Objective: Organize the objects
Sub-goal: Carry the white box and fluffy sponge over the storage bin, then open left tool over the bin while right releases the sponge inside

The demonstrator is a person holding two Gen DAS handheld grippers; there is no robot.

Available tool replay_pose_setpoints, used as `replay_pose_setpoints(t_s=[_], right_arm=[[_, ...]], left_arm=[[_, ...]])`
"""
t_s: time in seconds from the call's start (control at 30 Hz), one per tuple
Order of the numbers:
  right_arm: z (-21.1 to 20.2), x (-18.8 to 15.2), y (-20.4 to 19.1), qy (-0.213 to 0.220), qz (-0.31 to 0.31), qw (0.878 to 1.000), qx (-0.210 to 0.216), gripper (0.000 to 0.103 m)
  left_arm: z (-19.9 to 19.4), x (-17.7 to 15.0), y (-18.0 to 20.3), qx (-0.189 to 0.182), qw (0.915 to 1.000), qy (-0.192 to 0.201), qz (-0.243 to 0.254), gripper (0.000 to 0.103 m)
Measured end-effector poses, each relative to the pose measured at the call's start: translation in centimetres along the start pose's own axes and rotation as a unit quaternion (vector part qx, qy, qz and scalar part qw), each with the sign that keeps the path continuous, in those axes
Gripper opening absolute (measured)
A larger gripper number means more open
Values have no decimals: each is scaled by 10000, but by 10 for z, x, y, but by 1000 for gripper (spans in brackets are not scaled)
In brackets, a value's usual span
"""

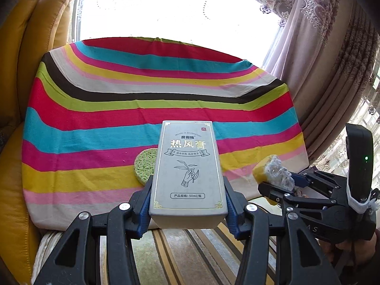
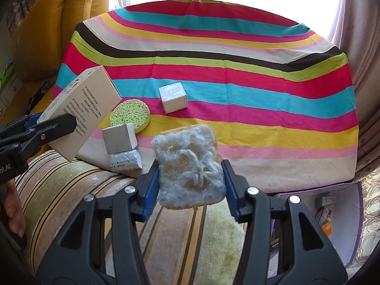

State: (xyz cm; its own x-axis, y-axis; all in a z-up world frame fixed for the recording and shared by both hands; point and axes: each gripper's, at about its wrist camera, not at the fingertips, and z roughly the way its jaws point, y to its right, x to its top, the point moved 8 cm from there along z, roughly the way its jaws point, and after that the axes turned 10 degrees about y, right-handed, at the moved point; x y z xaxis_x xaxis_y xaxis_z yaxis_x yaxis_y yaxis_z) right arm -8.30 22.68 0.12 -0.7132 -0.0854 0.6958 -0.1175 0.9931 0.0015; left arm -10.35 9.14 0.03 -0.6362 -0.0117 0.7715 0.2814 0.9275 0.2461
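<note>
My left gripper [image 1: 187,204] is shut on a grey rectangular box [image 1: 187,168] with gold lettering, held above the striped cloth [image 1: 95,123]. The same box [image 2: 80,109] shows at the left of the right wrist view, with the left gripper [image 2: 45,130] clamped on it. My right gripper [image 2: 190,187] is shut on a yellow sponge [image 2: 190,166] with a white fuzzy scouring face. In the left wrist view that sponge [image 1: 273,171] hangs at the right in the right gripper [image 1: 282,185]. A round green sponge [image 2: 130,115] lies on the cloth.
On the cloth [image 2: 237,95] lie a white cube box [image 2: 173,97], a small grey box [image 2: 120,140] and a silver packet [image 2: 125,161]. A purple-edged box [image 2: 337,218] at lower right holds several small packages. A yellow leather chair [image 2: 71,16] stands behind, curtains [image 1: 332,71] at right.
</note>
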Motion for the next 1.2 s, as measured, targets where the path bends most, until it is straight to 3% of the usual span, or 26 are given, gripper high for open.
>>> replay_pose_setpoints(t_s=[0.6,1.0,1.2], right_arm=[[-81,-33,112,268,800,9925,-888,53],[-109,-75,177,204,1241,9808,-1491,53],[-127,-85,206,274,1403,9739,-1766,54]], left_arm=[[2,-23,119,-878,9935,-376,624,52],[26,-55,210,-1410,9762,-1087,1239,52],[34,-61,243,-1600,9693,-1221,1414,52]])
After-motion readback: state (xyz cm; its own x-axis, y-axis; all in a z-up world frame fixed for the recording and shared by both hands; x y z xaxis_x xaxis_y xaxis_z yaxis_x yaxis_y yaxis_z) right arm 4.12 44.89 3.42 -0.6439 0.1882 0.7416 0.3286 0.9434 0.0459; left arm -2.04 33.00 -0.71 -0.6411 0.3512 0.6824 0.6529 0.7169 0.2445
